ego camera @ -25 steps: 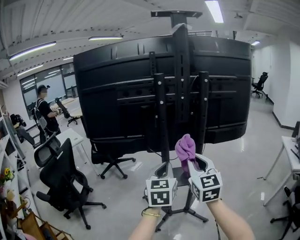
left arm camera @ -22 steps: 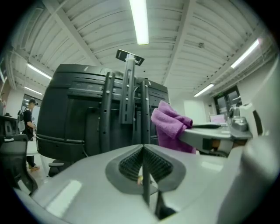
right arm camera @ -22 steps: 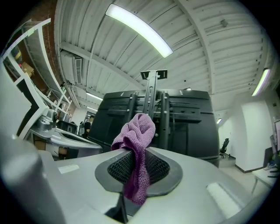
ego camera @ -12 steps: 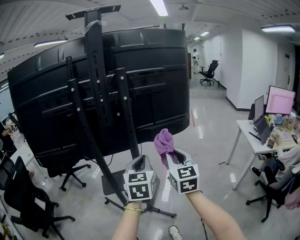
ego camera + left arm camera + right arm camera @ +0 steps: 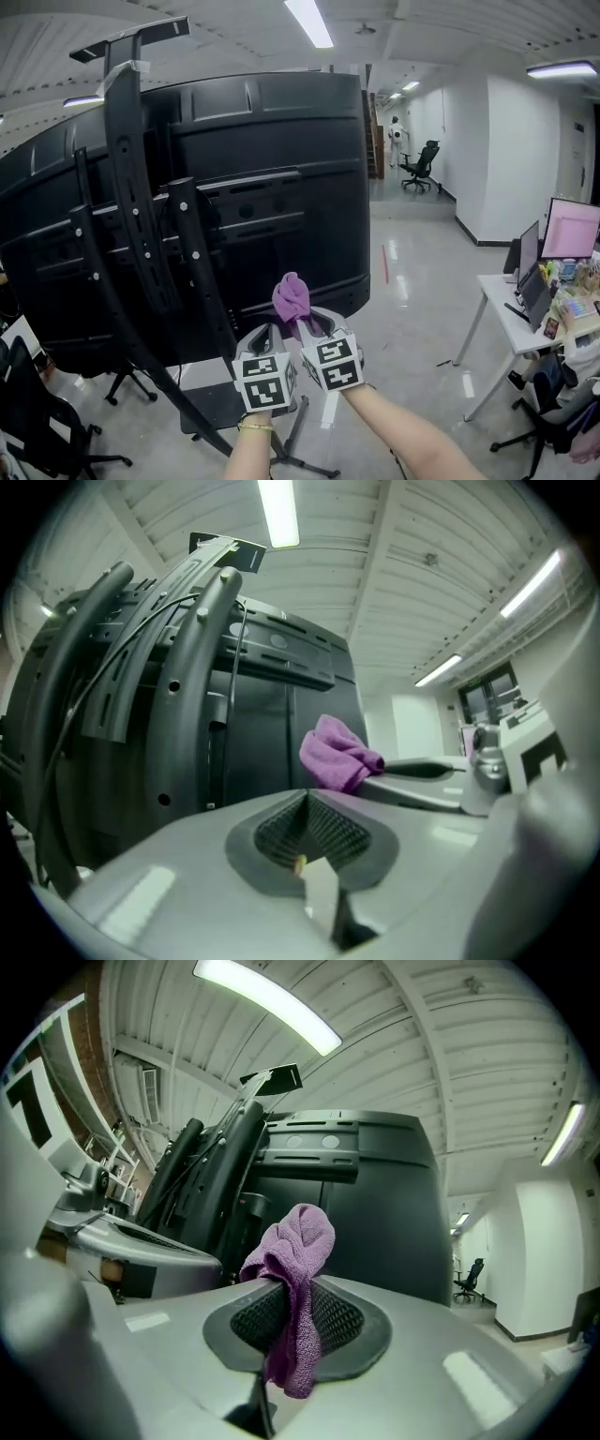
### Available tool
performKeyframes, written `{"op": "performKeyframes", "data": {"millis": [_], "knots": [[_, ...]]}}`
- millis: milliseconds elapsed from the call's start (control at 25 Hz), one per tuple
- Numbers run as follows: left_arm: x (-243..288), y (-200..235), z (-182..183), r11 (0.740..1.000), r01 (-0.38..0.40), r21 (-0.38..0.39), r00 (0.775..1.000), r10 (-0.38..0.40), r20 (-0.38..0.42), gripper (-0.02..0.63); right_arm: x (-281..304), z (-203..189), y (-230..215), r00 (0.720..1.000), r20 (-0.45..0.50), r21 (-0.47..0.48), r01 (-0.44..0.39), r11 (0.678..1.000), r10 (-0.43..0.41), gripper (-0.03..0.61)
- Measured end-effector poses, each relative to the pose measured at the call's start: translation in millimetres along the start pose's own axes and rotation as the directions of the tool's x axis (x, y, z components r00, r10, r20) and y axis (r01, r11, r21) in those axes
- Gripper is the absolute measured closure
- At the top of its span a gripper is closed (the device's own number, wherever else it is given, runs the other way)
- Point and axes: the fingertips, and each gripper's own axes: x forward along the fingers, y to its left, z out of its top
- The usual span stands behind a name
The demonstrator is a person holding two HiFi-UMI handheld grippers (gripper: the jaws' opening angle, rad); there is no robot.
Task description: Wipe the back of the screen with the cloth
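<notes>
Now, cloth (image 5: 298,1237) in right tongs (image 5: 296,1324), seemingly off screen (image 5: 272,206).

Screen (image 5: 281,178) filling left and centre, mount rails (image 5: 131,216) on its back at left. Cloth (image 5: 292,296) in right gripper (image 5: 312,324), before the screen's lower right corner. Left gripper (image 5: 266,336) just beside, to the left. Desk (image 5: 502,302) right, monitor (image 5: 573,229) on it.

Your ceiling strips (image 5: 309,22) at 12 o'clock light the room brightly; the screen (image 5: 272,187) reads near-black, and both gripper views bulge and darken at their rims.
</notes>
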Motion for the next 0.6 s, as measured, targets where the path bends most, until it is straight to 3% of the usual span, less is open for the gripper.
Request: {"op": "performKeyframes", "data": {"millis": [280,480,600], "knots": [[46.2,24.4,-3.3,0.996,-0.085,-0.004,0.995,0.085,-0.048,0.606,75.8,-2.5,-3.4,0.994,0.015,0.014,-0.108,0.994,0.108,0.522],[57.2,32.7,-4.4,0.988,-0.157,0.014,0.986,0.157,-0.057,0.606,97.5,-4.6,-4.1,0.986,0.026,-0.008,-0.165,0.986,0.165,0.522],[70.3,28.5,0.0,0.984,-0.177,0.003,0.983,0.177,-0.054,0.606,100.3,-9.0,-26.5,0.985,0.025,-0.036,-0.171,0.985,0.172,0.522]]}}
